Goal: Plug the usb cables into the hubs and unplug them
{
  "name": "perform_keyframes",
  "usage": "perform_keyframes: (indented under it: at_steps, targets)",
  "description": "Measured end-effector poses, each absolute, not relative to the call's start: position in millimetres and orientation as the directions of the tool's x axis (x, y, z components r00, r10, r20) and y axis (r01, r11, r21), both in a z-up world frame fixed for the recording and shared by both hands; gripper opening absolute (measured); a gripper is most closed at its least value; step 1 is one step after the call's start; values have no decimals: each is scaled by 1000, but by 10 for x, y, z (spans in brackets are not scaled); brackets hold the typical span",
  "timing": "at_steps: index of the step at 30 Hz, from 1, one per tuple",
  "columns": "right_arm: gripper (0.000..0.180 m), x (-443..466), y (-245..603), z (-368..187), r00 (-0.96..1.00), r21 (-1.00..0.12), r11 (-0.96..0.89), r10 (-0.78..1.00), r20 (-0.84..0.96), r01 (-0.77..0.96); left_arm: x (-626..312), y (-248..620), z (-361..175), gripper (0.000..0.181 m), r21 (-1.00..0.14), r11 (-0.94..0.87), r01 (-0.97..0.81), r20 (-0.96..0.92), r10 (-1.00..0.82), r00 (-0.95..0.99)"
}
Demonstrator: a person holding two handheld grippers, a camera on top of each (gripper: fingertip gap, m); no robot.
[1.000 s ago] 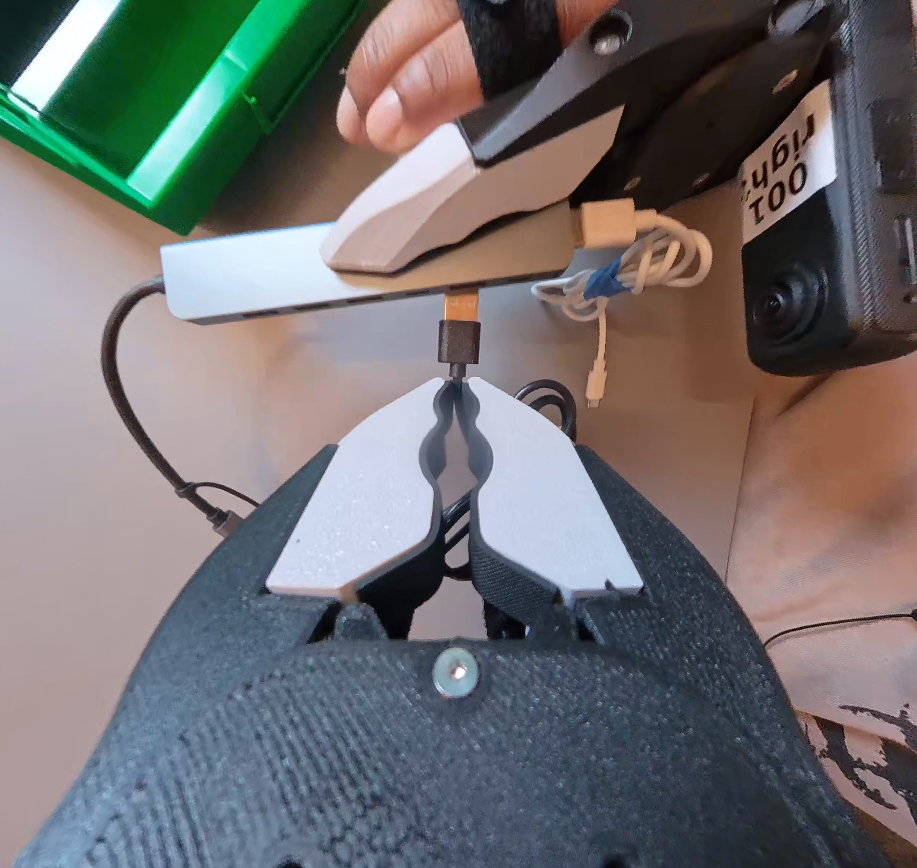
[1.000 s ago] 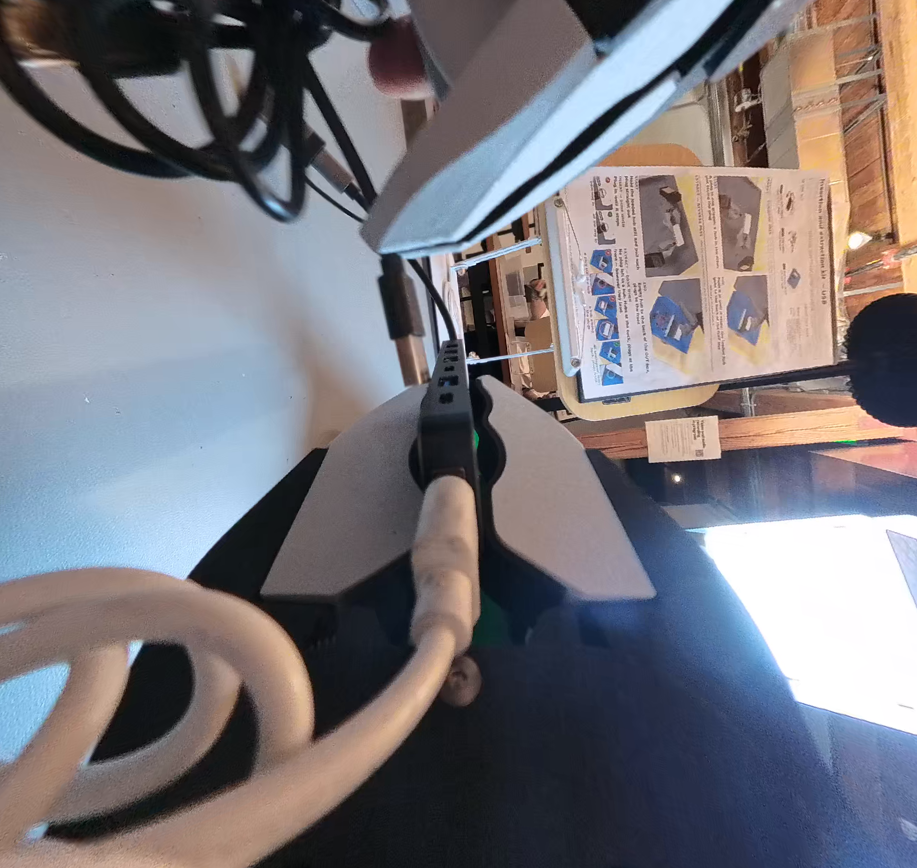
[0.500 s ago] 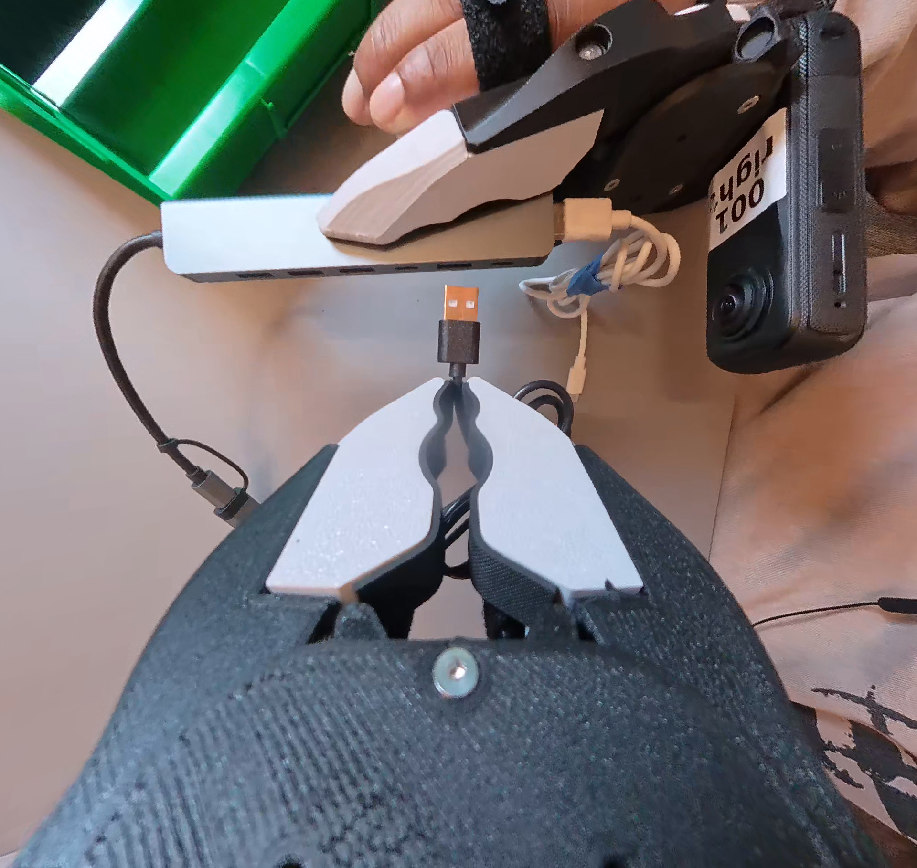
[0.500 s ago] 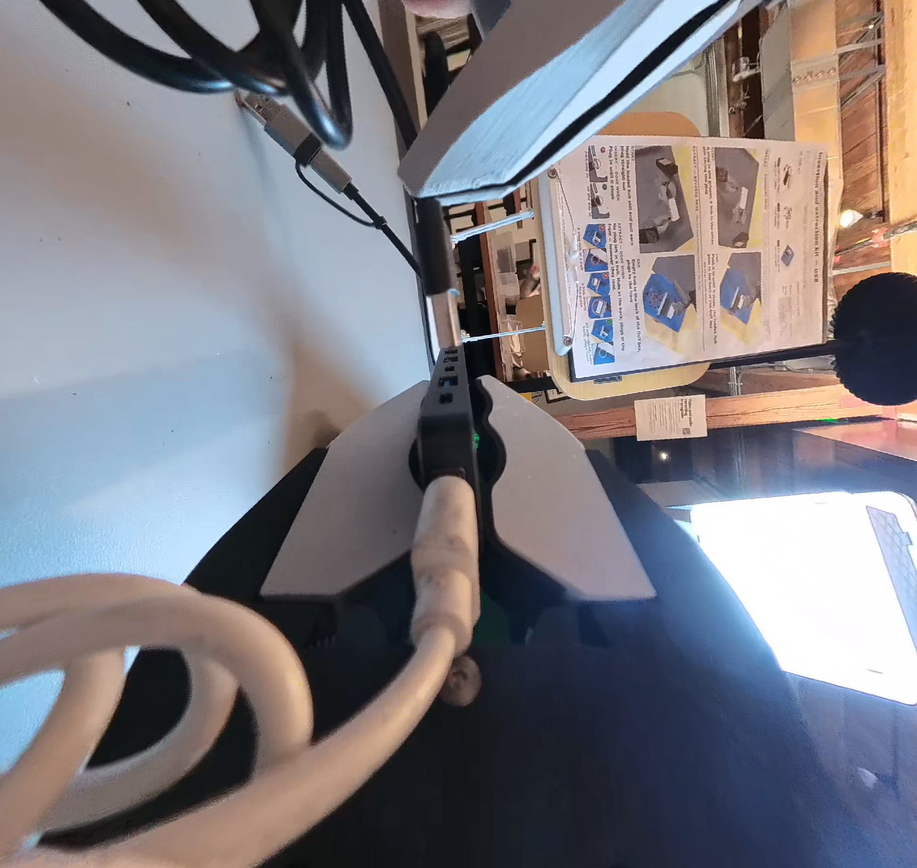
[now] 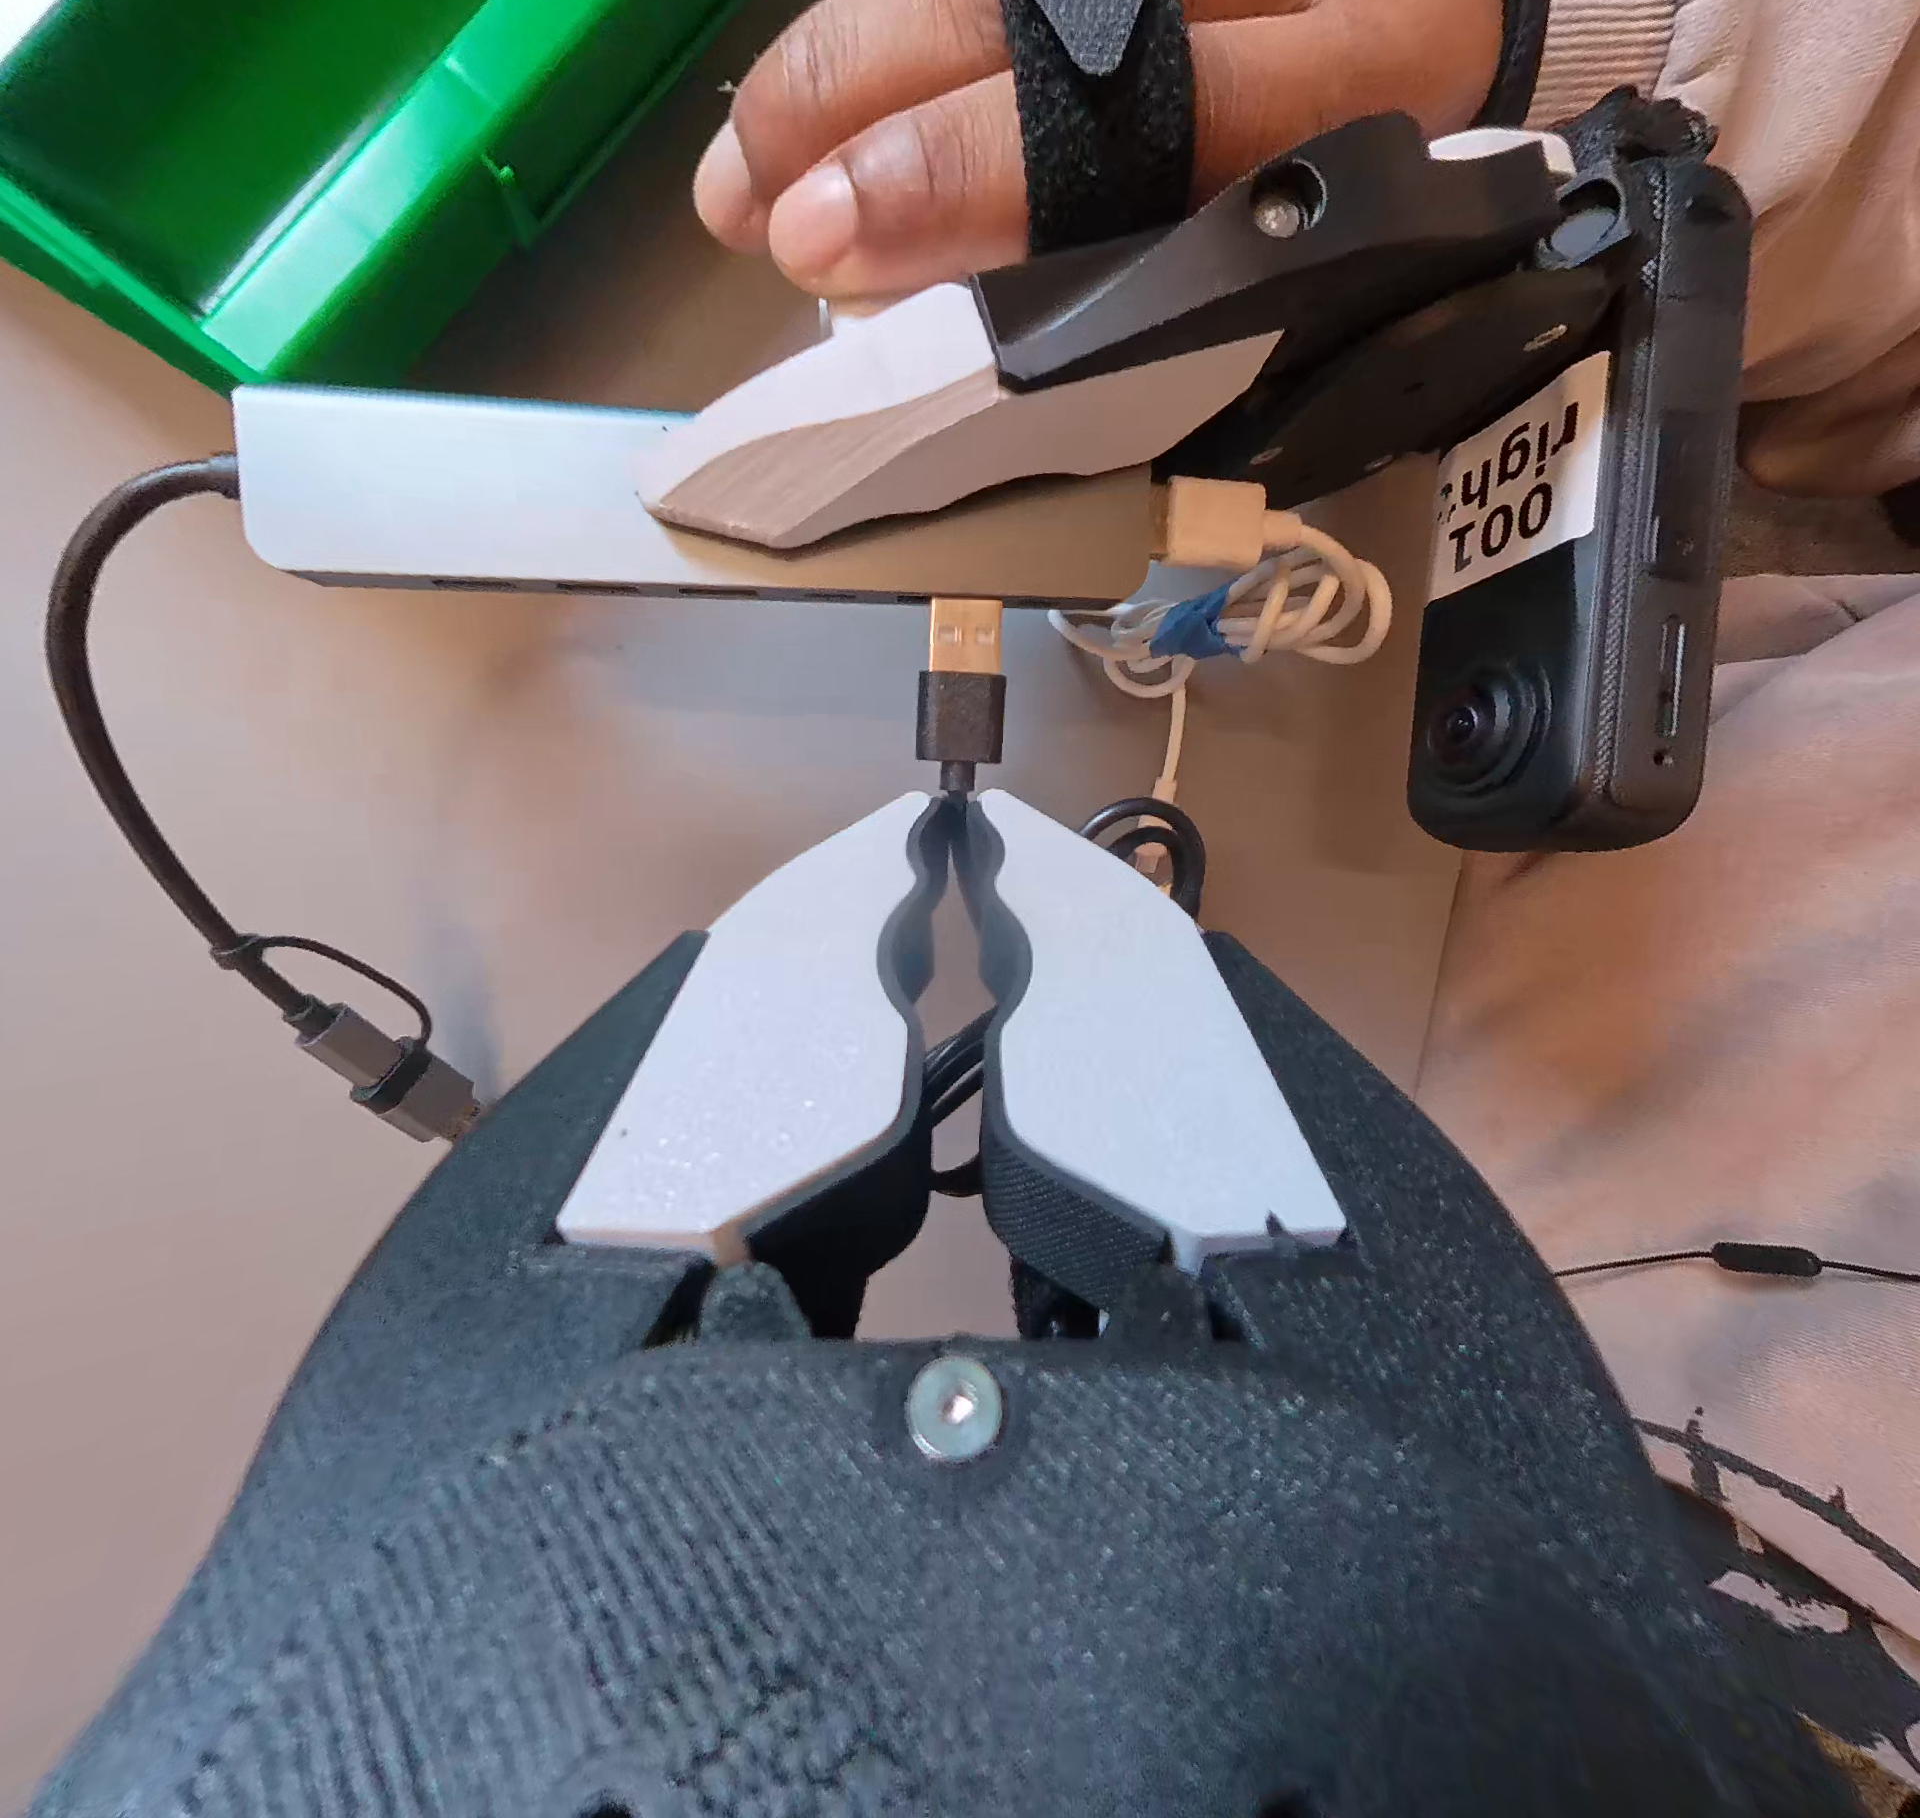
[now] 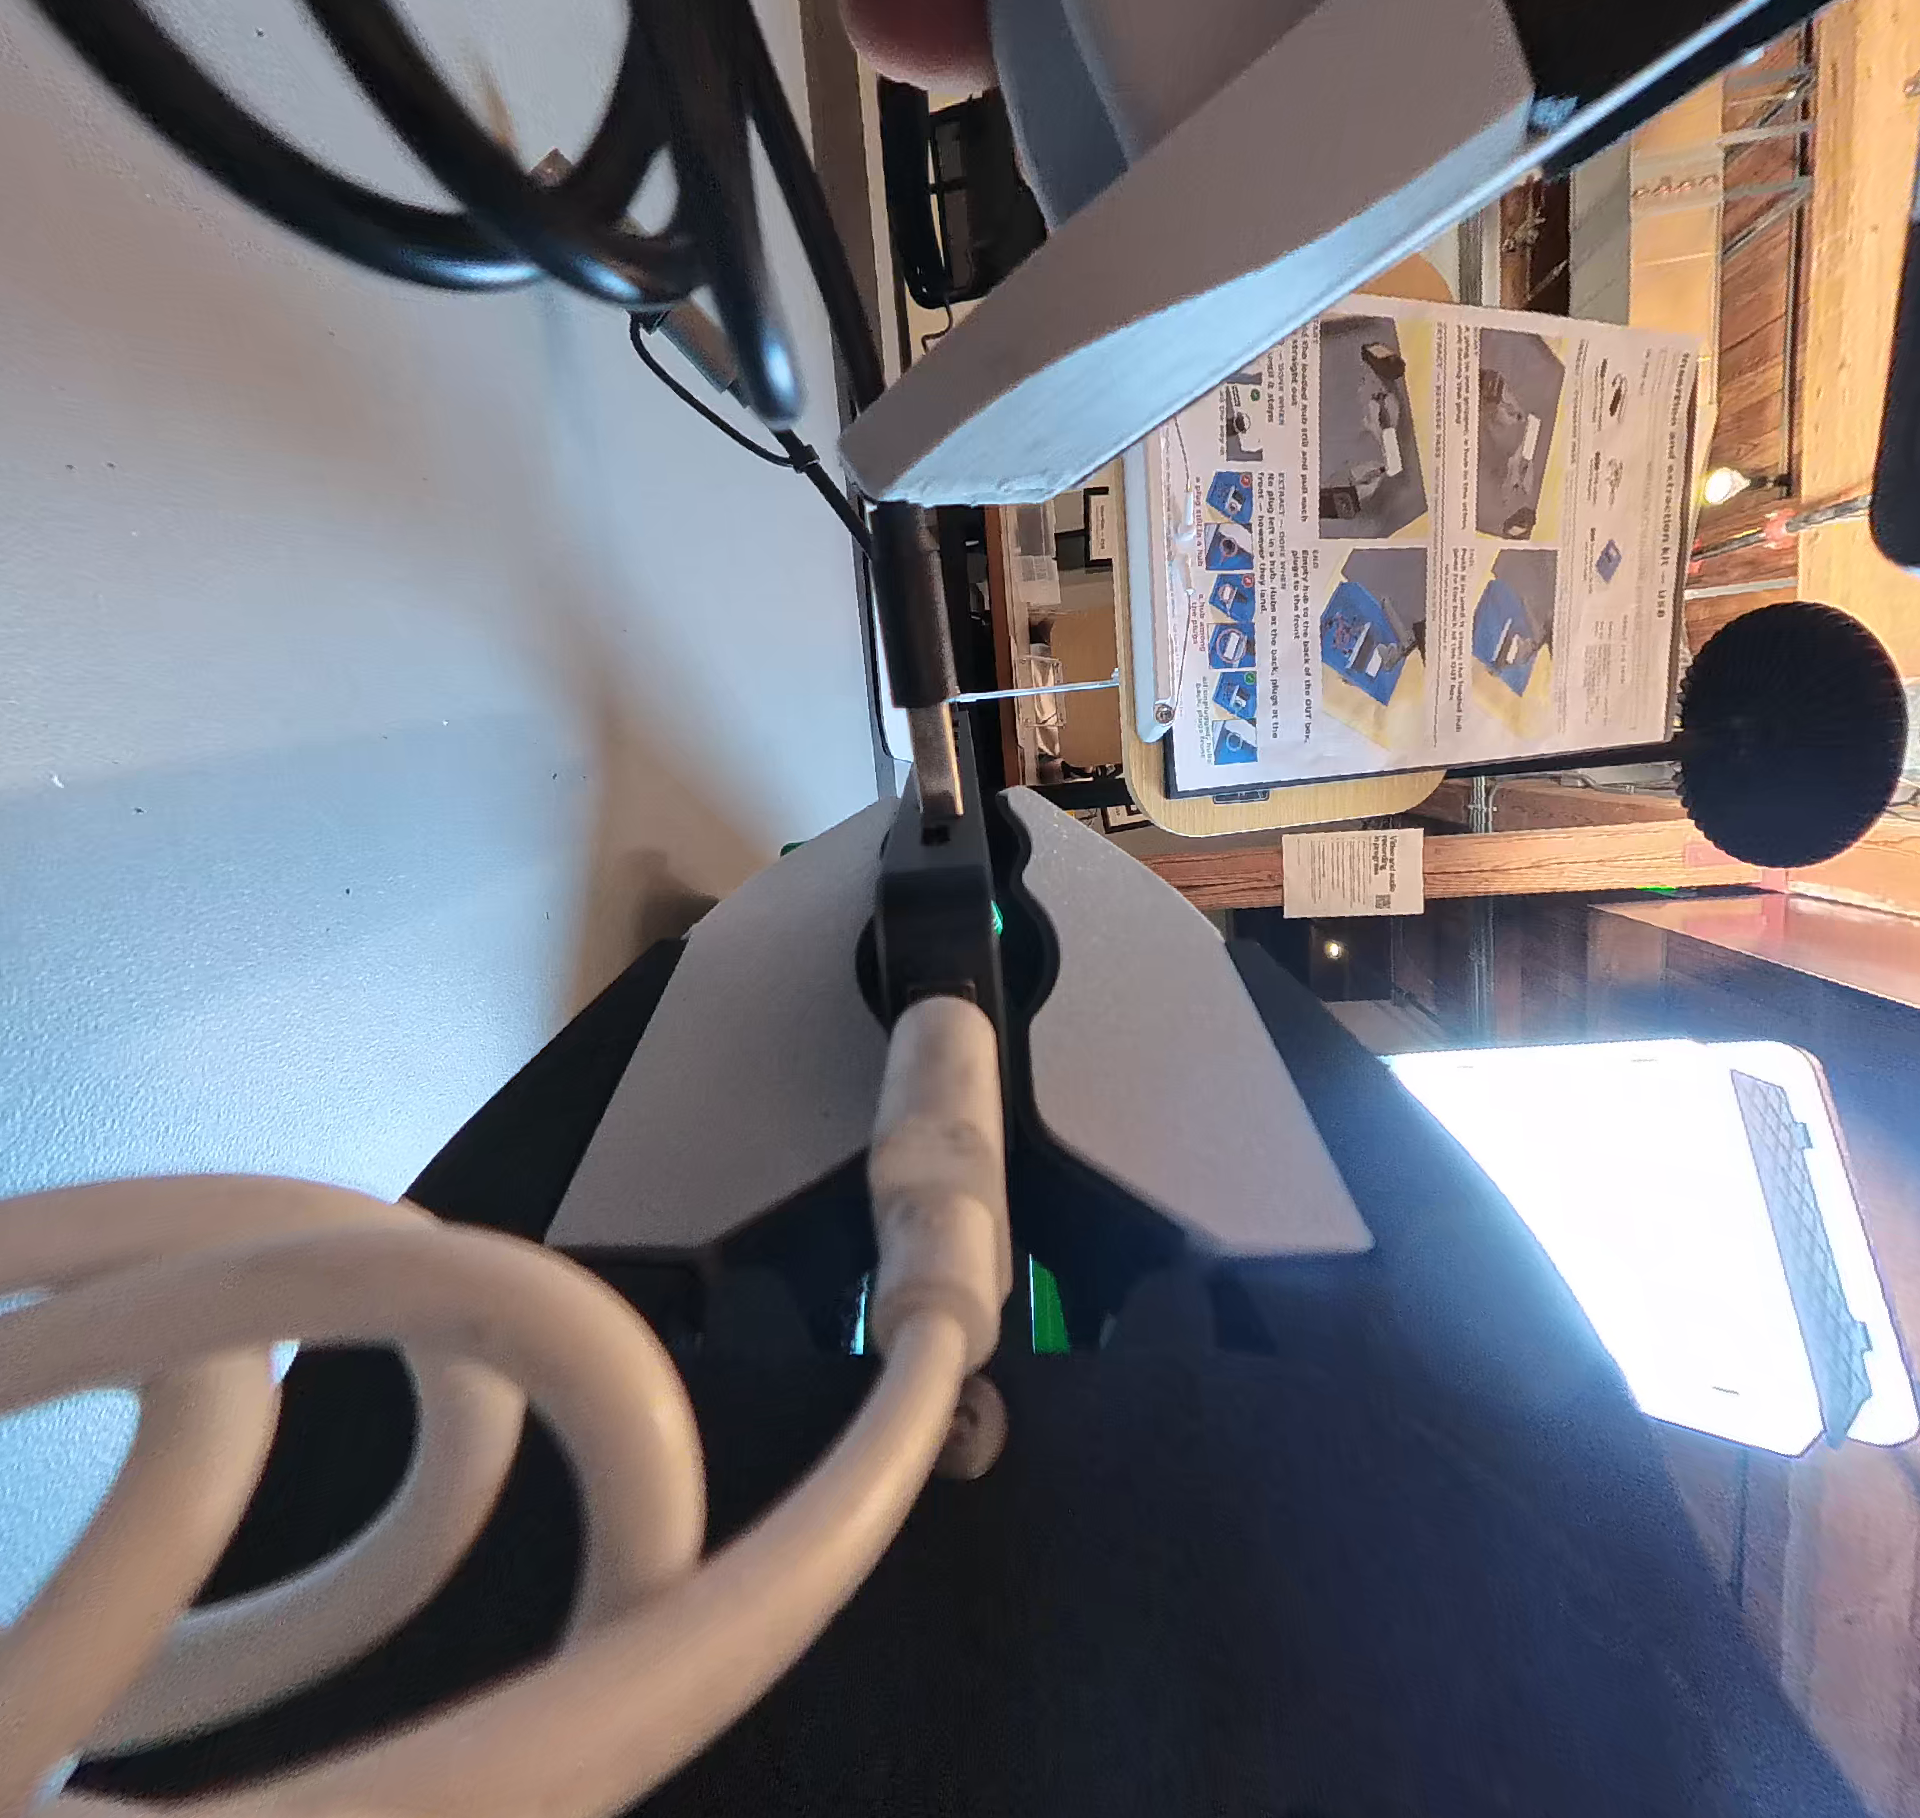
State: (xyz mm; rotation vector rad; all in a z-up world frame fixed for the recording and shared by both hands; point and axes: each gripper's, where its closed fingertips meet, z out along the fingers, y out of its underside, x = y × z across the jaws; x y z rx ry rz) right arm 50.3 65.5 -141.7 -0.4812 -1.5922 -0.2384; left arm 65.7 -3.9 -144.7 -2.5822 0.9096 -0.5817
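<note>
the left gripper (image 5: pixel 956 800) is pinching a black usb cable just behind its plug (image 5: pixel 961 679), jaws drawn narrow on the cord, and the plug's gold tip is meeting a port on the near edge of the grey hub (image 5: pixel 540 511); how far in it is sitting cannot be told. the right gripper (image 6: pixel 961 833), jaws clamped on the hub's end, is holding it level above the bench (image 5: pixel 416 781). a white cable (image 5: pixel 1236 615), coiled and tied, is sitting plugged into the hub's right end. the hub's own dark lead (image 5: pixel 125 781) is trailing left. a green bin (image 5: pixel 343 137) is standing behind.
</note>
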Motion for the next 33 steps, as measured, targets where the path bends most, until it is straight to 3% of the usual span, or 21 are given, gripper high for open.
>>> perform_keyframes:
  at_steps: [14,30,33]
  targets:
    - [12,481,608,-1416,-9,-153,888,173,985,433,624,11,-1437,3,-417,-751,-512,253,-637,728]
    - [11,408,244,-1371,-5,-164,908,180,984,385,630,72,-1359,5,-515,-697,-499,204,-665,718]
    - [11,407,281,-1216,52,-215,892,212,976,398,624,91,-1201,5,-589,-658,-468,205,-682,702]
